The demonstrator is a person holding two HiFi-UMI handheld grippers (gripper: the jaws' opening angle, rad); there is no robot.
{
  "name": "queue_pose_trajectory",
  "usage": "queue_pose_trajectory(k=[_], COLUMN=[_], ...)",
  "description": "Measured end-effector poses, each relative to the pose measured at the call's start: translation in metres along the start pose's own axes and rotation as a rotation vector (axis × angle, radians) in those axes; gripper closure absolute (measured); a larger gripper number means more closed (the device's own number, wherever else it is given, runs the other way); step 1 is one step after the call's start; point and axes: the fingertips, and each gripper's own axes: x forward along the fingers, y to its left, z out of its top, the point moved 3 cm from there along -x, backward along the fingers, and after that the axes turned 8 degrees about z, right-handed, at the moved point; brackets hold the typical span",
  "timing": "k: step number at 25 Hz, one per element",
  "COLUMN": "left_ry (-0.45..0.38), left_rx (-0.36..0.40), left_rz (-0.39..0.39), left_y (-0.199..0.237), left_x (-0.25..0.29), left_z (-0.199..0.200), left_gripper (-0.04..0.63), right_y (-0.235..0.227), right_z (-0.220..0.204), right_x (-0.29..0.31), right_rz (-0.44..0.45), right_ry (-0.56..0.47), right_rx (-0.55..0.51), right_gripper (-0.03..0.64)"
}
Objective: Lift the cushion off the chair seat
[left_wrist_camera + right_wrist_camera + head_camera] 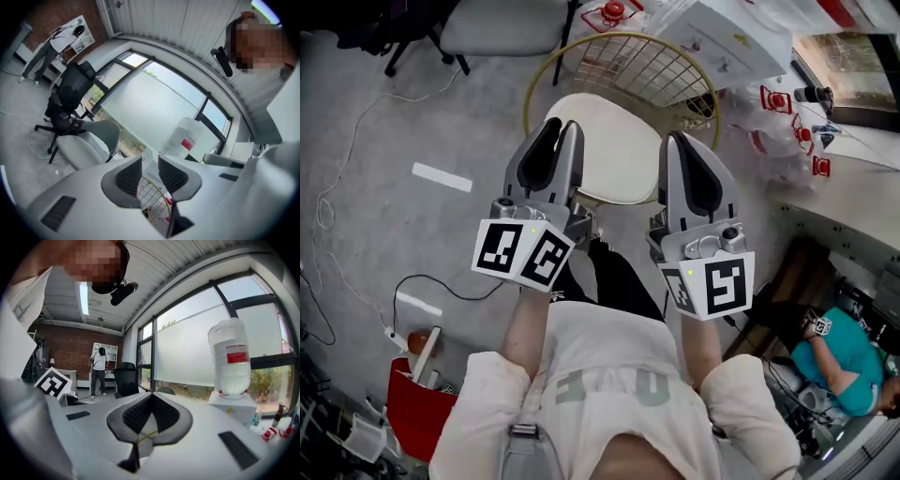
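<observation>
A round cream cushion point(614, 141) lies on the seat of a chair with a gold wire back point(647, 66), straight ahead of me in the head view. Both grippers are held out side by side over the front of the seat, apart from the cushion. My left gripper point(564, 127) covers the cushion's left edge. Its pads stand a little apart with nothing between them, and the wire back point(152, 194) shows through the gap of the left gripper point(150, 159). My right gripper point(675, 139) covers the cushion's right edge. Its tips meet, empty, in the right gripper point(152, 396) view.
A grey office chair point(502, 23) stands behind the wire chair and a black one point(70, 93) farther left. A table edge point(853, 187) with plastic bags runs along the right. A large water bottle point(229, 357) stands by the window. Cables point(356, 131) cross the floor at left.
</observation>
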Motion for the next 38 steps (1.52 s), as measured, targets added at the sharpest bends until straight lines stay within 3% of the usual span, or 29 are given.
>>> queue_pose_trajectory(k=[8, 14, 20, 25, 34, 38], left_ry=[0.215, 0.319, 0.419, 0.415, 0.406, 0.438], left_rx=[-0.280, -0.486, -0.752, -1.007, -1.039, -1.059], left_rz=[0.079, 0.136, 0.199, 0.187, 0.212, 0.217], left_y=[0.100, 0.165, 0.206, 0.217, 0.226, 0.231], left_x=[-0.007, -0.009, -0.021, -0.023, -0.039, -0.045], left_z=[-0.126, -0.235, -0.336, -0.380, -0.392, -0.408], left_gripper=[0.388, 0.379, 0.322, 0.322, 0.324, 0.324], right_y=[0.001, 0.012, 0.025, 0.035, 0.034, 0.036], right_z=[-0.128, -0.213, -0.265, -0.286, -0.309, -0.311], right_x=[0.015, 0.024, 0.023, 0.019, 0.014, 0.018], right_rz=[0.009, 0.019, 0.024, 0.097, 0.102, 0.123], right_ry=[0.124, 0.167, 0.201, 0.243, 0.287, 0.295], right_rx=[0.121, 0.125, 0.228, 0.230, 0.289, 0.288], right_gripper=[0.603, 0.603, 0.603, 0.603, 0.603, 0.603])
